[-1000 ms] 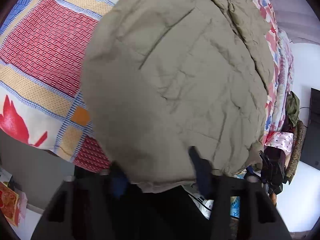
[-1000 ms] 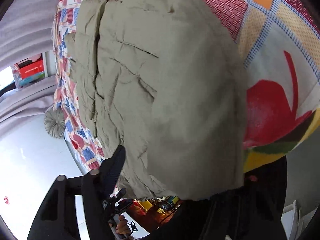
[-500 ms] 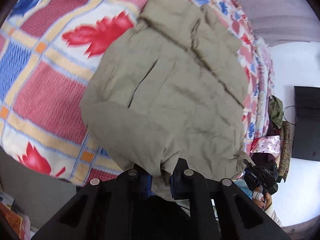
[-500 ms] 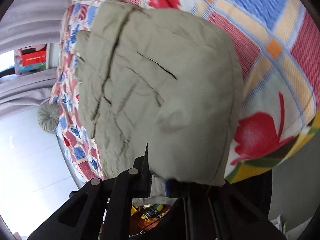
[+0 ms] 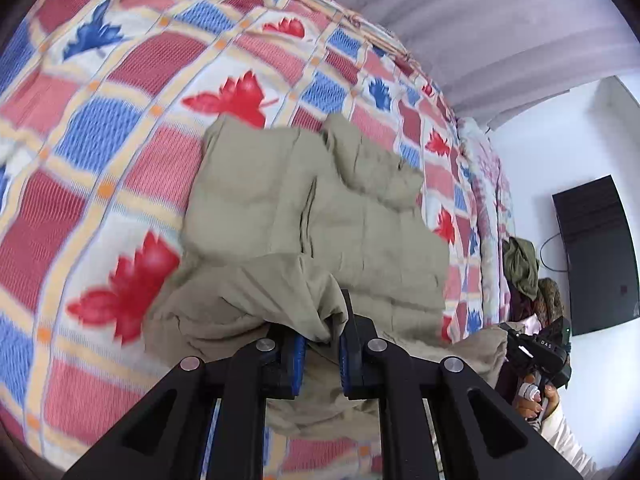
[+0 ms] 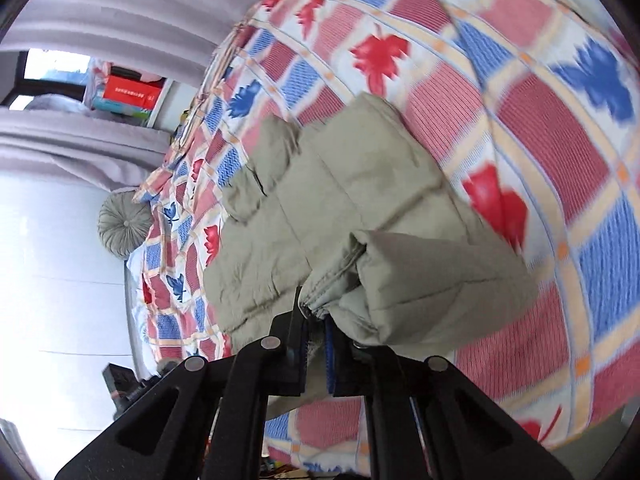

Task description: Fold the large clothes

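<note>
A khaki quilted jacket [image 5: 320, 216] lies on a bed with a red, blue and cream leaf-pattern bedspread [image 5: 120, 128]. My left gripper [image 5: 322, 344] is shut on a bunched edge of the jacket, lifted above the rest of it. In the right wrist view the same jacket [image 6: 344, 192] lies on the bedspread [image 6: 560, 128], and my right gripper [image 6: 316, 332] is shut on its hem, with a puffy fold hanging just right of the jaws. The other gripper shows at the left wrist view's right edge [image 5: 536, 348].
Grey curtains [image 5: 500, 20] hang behind the bed. A black TV [image 5: 596, 256] is on the white wall, with a pile of clothes [image 5: 524, 268] beside the bed. A round grey cushion [image 6: 124, 224] and a red box [image 6: 128, 92] sit near the window.
Both grippers went from open around the jacket's near edge to shut on it. They have lifted the edge and carried it forward over the jacket, so more bedspread shows.
</note>
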Available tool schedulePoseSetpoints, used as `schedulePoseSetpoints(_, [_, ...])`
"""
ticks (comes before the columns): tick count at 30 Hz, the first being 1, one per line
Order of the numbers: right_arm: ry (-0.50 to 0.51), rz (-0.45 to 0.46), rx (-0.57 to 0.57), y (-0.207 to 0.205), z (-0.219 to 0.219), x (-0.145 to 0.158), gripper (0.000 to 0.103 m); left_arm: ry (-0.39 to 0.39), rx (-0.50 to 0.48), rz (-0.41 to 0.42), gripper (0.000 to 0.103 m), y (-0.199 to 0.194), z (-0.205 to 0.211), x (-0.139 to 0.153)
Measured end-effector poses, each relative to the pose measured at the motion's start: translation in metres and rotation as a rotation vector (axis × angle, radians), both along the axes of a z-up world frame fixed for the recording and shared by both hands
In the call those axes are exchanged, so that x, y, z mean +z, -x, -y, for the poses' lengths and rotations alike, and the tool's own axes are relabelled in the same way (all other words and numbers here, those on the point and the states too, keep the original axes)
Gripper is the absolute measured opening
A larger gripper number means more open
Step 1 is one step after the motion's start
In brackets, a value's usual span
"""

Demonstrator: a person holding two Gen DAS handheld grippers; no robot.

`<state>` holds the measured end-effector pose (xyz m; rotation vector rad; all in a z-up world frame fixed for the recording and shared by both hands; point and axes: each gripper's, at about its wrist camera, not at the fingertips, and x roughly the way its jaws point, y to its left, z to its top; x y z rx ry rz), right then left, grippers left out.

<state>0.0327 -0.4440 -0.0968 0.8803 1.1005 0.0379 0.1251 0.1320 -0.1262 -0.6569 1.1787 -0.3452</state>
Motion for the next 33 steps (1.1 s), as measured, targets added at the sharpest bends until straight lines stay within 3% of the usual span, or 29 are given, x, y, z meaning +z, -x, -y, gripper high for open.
schedulePoseSetpoints(9, [0.14, 0.043, 0.054, -0.142, -0.001, -0.008, 0.007, -0.088, 0.053, 0.057, 0.015, -0.115, 0.005, -0.028])
schedulePoseSetpoints(15, [0.194, 0.033, 0.033, -0.198, -0.006, -0.041, 0.007, -0.197, 0.096, 0.048, 0.015, -0.163, 0.009, -0.058])
schedulePoseSetpoints(23, [0.205, -0.029, -0.027, -0.217, -0.002, -0.087, 0.007, -0.345, 0.088, 0.043, 0.015, -0.181, 0.024, -0.08])
schedulePoseSetpoints(28, [0.18, -0.03, -0.048, -0.212, 0.001, -0.084, 0.01, -0.394, 0.078, 0.036, 0.015, -0.17, 0.025, -0.067])
schedulePoseSetpoints(29, [0.174, -0.028, -0.047, -0.211, 0.002, -0.081, 0.013, -0.403, 0.071, 0.038, 0.015, -0.166, 0.025, -0.064])
schedulePoseSetpoints(31, [0.16, -0.016, -0.042, -0.208, 0.001, -0.074, 0.029, -0.415, 0.055, 0.048, 0.016, -0.158, 0.025, -0.056])
schedulePoseSetpoints(32, [0.159, -0.012, -0.04, -0.207, 0.0, -0.071, 0.051, -0.418, 0.049, 0.053, 0.016, -0.155, 0.025, -0.052])
schedulePoseSetpoints(33, [0.16, 0.0, -0.036, -0.204, 0.0, -0.066, 0.066, -0.422, 0.045, 0.058, 0.016, -0.151, 0.025, -0.048])
